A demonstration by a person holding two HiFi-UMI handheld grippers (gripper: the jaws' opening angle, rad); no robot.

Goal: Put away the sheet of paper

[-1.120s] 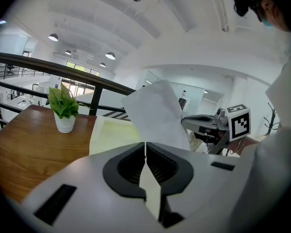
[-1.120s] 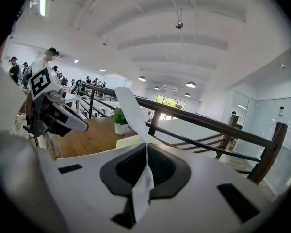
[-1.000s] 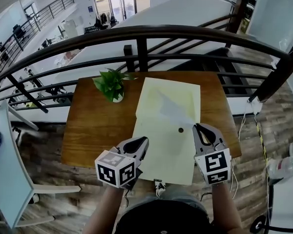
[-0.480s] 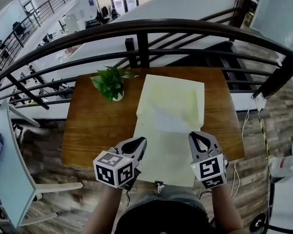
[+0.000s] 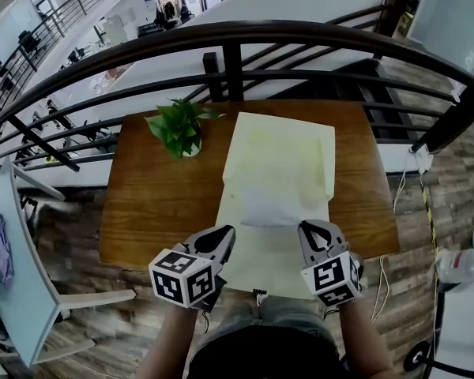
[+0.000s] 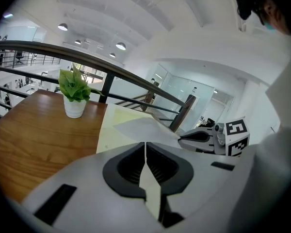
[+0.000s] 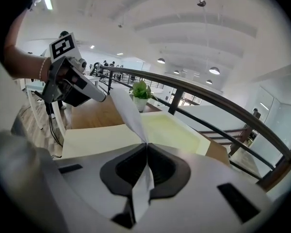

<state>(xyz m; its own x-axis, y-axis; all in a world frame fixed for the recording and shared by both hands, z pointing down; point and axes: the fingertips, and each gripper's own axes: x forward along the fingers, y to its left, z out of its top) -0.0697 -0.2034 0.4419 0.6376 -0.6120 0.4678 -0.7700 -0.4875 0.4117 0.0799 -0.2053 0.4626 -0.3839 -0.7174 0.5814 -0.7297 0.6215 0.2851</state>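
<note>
Beside the leafy potted plant (image 5: 179, 130) on the wood-grain table (image 5: 146, 204), my right gripper (image 5: 309, 228) pinches the thin white sheet of paper (image 5: 270, 205) above the pale-yellow folder (image 5: 288, 152). My left gripper (image 5: 224, 235) is clamped on the folder's flat near edge.

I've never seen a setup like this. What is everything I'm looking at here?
table: one, brown wood, centre, by the railing
plant: one, green in a white pot, table's far left
folder: one, pale yellow, lying open on the table's right half
paper: one sheet, white, over the folder's middle
railing: one, dark, behind the table
left gripper: one, grey, shut on the folder's near left edge
right gripper: one, grey, shut on the paper's corner
</note>
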